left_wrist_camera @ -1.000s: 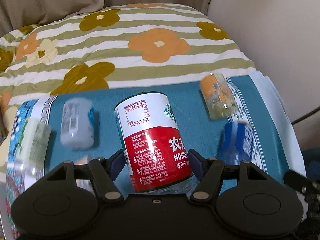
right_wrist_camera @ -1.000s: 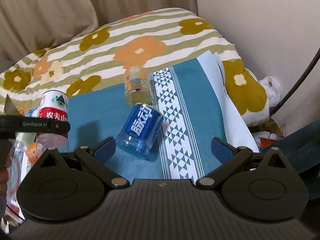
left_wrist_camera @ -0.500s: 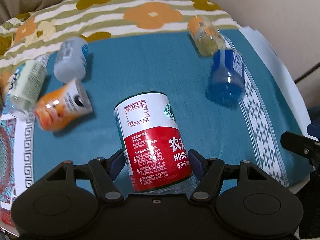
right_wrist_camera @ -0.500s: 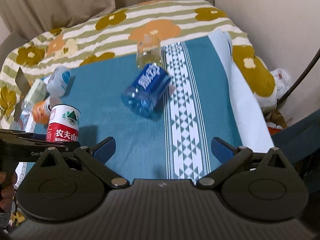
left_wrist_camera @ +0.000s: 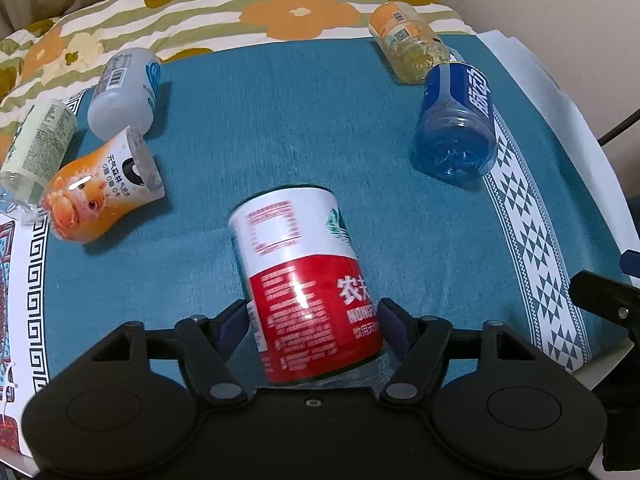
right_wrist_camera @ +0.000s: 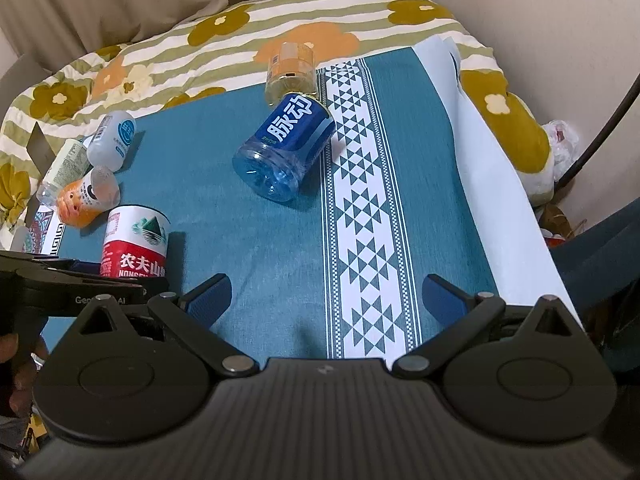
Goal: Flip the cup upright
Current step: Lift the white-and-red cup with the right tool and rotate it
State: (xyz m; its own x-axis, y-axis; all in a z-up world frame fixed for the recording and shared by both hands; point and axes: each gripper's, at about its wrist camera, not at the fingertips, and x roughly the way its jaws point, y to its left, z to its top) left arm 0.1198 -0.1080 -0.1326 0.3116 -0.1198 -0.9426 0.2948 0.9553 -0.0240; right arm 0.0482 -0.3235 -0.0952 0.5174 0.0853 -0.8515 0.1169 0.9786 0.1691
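My left gripper [left_wrist_camera: 312,316] is shut on a red-and-white labelled cup [left_wrist_camera: 304,280] cut from a bottle. It holds the cup tilted, its open rim pointing away from me, over the blue cloth [left_wrist_camera: 280,120]. In the right wrist view the same cup [right_wrist_camera: 134,242] stands nearly upright at the left, low over or on the cloth; I cannot tell which. My right gripper [right_wrist_camera: 326,296] is open and empty above the cloth's front edge.
A blue cup [left_wrist_camera: 456,120] and a yellow cup [left_wrist_camera: 408,40] lie on their sides at the far right. An orange cup [left_wrist_camera: 100,192], a grey cup [left_wrist_camera: 124,92] and a pale green cup [left_wrist_camera: 36,144] lie at the left. A flowered quilt [left_wrist_camera: 280,8] lies behind.
My left gripper has tipped downward with the cup, so more of the cloth and the lying cups show. My right gripper has drawn back and higher, still open.
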